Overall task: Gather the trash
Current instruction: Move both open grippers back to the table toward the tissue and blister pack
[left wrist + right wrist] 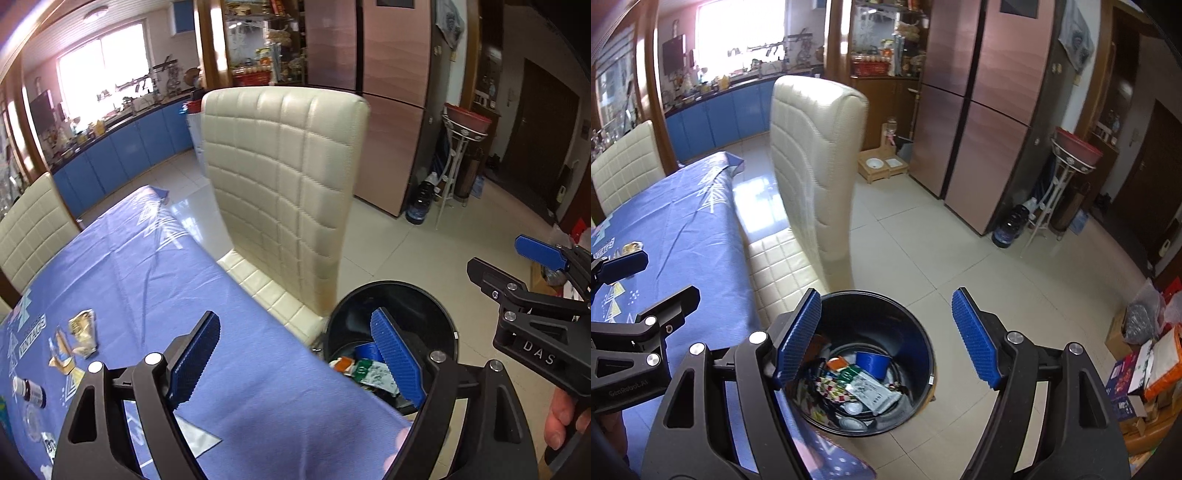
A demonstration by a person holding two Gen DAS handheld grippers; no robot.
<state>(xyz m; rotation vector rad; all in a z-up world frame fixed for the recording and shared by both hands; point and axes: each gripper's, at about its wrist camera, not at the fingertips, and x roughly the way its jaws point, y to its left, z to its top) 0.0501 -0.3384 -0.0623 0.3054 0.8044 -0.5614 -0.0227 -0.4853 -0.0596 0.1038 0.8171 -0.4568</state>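
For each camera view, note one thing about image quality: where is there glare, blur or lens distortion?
Left wrist view: the kitchen window is blown out white, and the fisheye lens bends the chair back. Right wrist view: the chair back is smeared by motion blur, glare shines on the floor tiles, while the trash bin stays fairly sharp.

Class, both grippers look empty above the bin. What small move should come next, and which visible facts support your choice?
Probably swing the left gripper back over the table toward the wrappers. Both it and the right gripper stand open with nothing between their fingers, the bin already holds trash, and wrappers and a small bottle remain on the cloth, nearest the left side.
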